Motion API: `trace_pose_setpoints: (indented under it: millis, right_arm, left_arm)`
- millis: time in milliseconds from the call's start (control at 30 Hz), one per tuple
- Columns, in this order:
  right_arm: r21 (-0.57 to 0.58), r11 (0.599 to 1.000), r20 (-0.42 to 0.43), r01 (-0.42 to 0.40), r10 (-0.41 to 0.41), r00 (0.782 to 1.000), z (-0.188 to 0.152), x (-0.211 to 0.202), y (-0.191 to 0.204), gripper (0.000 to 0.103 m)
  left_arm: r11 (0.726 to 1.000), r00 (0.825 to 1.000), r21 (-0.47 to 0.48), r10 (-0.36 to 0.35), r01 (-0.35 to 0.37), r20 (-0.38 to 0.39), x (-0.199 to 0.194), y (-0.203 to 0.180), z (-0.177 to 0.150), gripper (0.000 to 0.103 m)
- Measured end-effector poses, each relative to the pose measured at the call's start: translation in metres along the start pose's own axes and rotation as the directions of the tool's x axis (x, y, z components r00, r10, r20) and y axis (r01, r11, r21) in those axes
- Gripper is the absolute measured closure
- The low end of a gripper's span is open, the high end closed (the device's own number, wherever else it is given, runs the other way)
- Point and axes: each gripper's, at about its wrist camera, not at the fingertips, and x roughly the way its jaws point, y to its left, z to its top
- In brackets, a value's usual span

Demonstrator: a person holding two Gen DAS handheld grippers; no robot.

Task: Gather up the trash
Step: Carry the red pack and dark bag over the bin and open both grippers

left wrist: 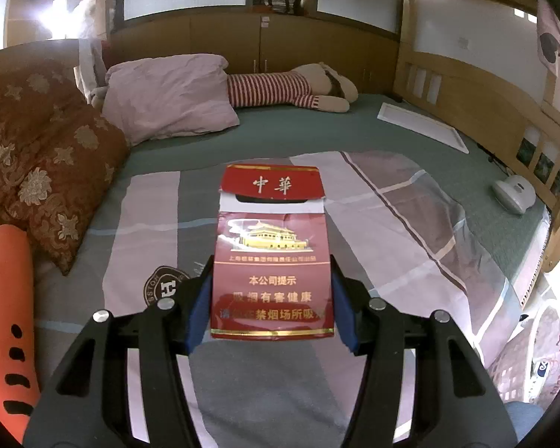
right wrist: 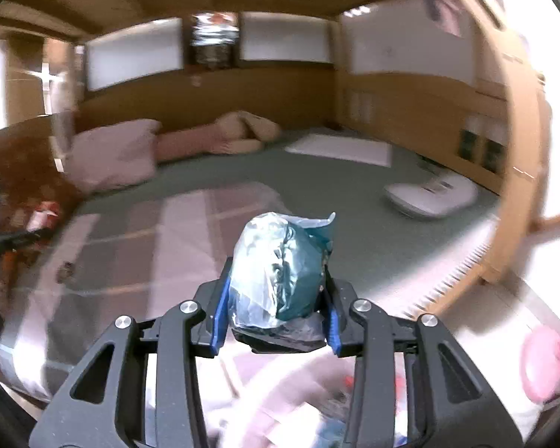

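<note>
cigarette pack point(left wrist: 272, 257): red flip-top carton, lid hinged open, held off the bed between the blue pads of the left gripper point(left wrist: 271, 298), which pinch its two narrow sides near the bottom. looks empty or nearly so; i judge it very light, thin card, easy to crush if squeezed harder. side grip low on the body seems sound; the open lid is the floppy part, not a place to hold.

writing: gold "中華" on the lid, a gate-tower picture below, then a health warning in chinese, partly legible ("本公司提示", "有害健康").

crumpled plastic wrapper point(right wrist: 280, 272): teal and clear film bunched into a wad, with a darker piece under it, clamped between the pads of the right gripper point(right wrist: 276, 298). soft, springy, slick; likely to slip out unless the squeeze is kept. no label readable; this view is blurred.

outward: checked bedsheet point(left wrist: 373, 224) under both, with a round badge point(left wrist: 166, 287) lettered only in part. pink pillow point(left wrist: 168, 97), striped plush toy point(left wrist: 291, 87), floral cushion point(left wrist: 44, 156), white device point(left wrist: 513, 194) near the wooden bed frame point(left wrist: 466, 86).
</note>
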Motion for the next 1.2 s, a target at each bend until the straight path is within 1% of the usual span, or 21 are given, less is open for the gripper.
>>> trace_pose_setpoints:
  millis: [67, 100, 167, 200, 233, 267, 333, 433, 567, 667, 700, 767, 800, 833, 900, 933, 967, 1067, 1100, 1133, 1200]
  right_arm:
    - [0.026, 0.999, -0.035, 0.026, -0.025, 0.999, -0.013, -0.002, -0.018, 0.060]
    - [0.028, 0.999, -0.052, 0.046, -0.045, 0.998, -0.021, -0.001, -0.023, 0.057]
    - [0.020, 0.996, -0.098, 0.091, -0.089, 0.991, -0.032, 0.006, -0.027, 0.031]
    - [0.027, 0.994, -0.106, 0.108, -0.104, 0.989, -0.035, 0.008, -0.028, 0.011]
    - [0.054, 0.990, -0.071, 0.134, -0.130, 0.989, -0.037, 0.002, -0.030, 0.009]
    - [0.078, 0.988, -0.035, 0.136, -0.133, 0.990, -0.036, -0.004, -0.032, 0.008]
    - [0.126, 0.985, 0.037, 0.117, -0.122, 0.992, -0.030, -0.019, -0.034, 0.004]
    - [0.154, 0.983, 0.106, 0.101, -0.118, 0.987, -0.022, -0.035, -0.044, 0.004]
    - [0.198, 0.977, 0.164, 0.086, -0.119, 0.979, -0.014, -0.056, -0.057, 0.004]
    - [0.218, 0.973, 0.171, 0.082, -0.120, 0.978, -0.010, -0.069, -0.069, 0.004]
    - [0.223, 0.971, 0.180, 0.086, -0.128, 0.975, -0.009, -0.076, -0.072, 0.004]
    - [0.235, 0.967, 0.203, 0.097, -0.146, 0.968, -0.007, -0.090, -0.081, 0.004]
    - [0.244, 0.965, 0.215, 0.101, -0.155, 0.964, -0.006, -0.098, -0.086, 0.003]
    - [0.253, 0.962, 0.226, 0.103, -0.163, 0.960, -0.005, -0.104, -0.091, 0.003]
    - [0.268, 0.957, 0.242, 0.110, -0.177, 0.954, -0.003, -0.114, -0.102, 0.003]
    - [0.272, 0.956, 0.246, 0.113, -0.182, 0.952, -0.003, -0.117, -0.105, 0.003]
    - [0.277, 0.954, 0.251, 0.118, -0.190, 0.949, -0.002, -0.122, -0.109, 0.003]
    - [0.294, 0.948, 0.267, 0.122, -0.204, 0.942, -0.001, -0.134, -0.119, 0.003]
    - [0.296, 0.947, 0.270, 0.126, -0.209, 0.940, -0.002, -0.137, -0.121, 0.003]
    - [0.296, 0.946, 0.272, 0.129, -0.213, 0.938, -0.003, -0.139, -0.123, 0.003]
    - [0.300, 0.944, 0.272, 0.133, -0.218, 0.937, -0.005, -0.141, -0.126, 0.003]
  left_arm:
    - [1.000, 1.000, 0.003, 0.000, 0.000, -0.001, 0.000, -0.003, 0.000, 0.047]
    - [1.000, 1.000, 0.004, 0.000, 0.000, -0.002, 0.001, -0.004, 0.000, 0.047]
    - [1.000, 1.000, 0.008, -0.001, 0.001, -0.005, 0.002, -0.006, 0.000, 0.047]
    - [1.000, 1.000, 0.009, -0.002, 0.002, -0.006, 0.003, -0.007, 0.000, 0.047]
    - [1.000, 1.000, 0.011, -0.005, 0.005, -0.007, 0.003, -0.010, 0.000, 0.047]
    - [1.000, 1.000, 0.013, -0.008, 0.008, -0.006, 0.003, -0.011, 0.000, 0.047]
    - [1.000, 1.000, 0.018, -0.015, 0.015, -0.003, 0.003, -0.015, 0.002, 0.047]
    - [0.998, 0.999, 0.040, -0.046, 0.046, 0.005, 0.001, -0.028, 0.003, 0.047]
    - [0.987, 0.991, 0.097, -0.130, 0.127, 0.026, -0.013, -0.065, 0.005, 0.047]
    - [0.962, 0.974, 0.164, -0.226, 0.219, 0.024, -0.029, -0.109, 0.004, 0.047]
    - [0.946, 0.962, 0.187, -0.272, 0.266, 0.010, -0.036, -0.127, 0.002, 0.047]
    - [0.900, 0.932, 0.253, -0.363, 0.355, -0.018, -0.054, -0.169, -0.006, 0.047]
    - [0.869, 0.913, 0.293, -0.407, 0.400, -0.037, -0.063, -0.192, -0.011, 0.047]
    - [0.826, 0.887, 0.336, -0.457, 0.452, -0.070, -0.074, -0.219, -0.020, 0.047]
    - [0.756, 0.844, 0.393, -0.524, 0.524, -0.117, -0.093, -0.263, -0.035, 0.047]
    - [0.718, 0.818, 0.412, -0.558, 0.562, -0.143, -0.102, -0.285, -0.044, 0.047]
    - [0.691, 0.799, 0.422, -0.579, 0.587, -0.164, -0.109, -0.302, -0.051, 0.047]
    - [0.599, 0.732, 0.443, -0.637, 0.667, -0.241, -0.126, -0.352, -0.074, 0.047]
    - [0.574, 0.719, 0.456, -0.644, 0.680, -0.260, -0.130, -0.364, -0.081, 0.047]
    - [0.558, 0.714, 0.470, -0.646, 0.684, -0.272, -0.132, -0.375, -0.087, 0.047]
    - [0.542, 0.709, 0.481, -0.640, 0.689, -0.295, -0.134, -0.390, -0.096, 0.047]
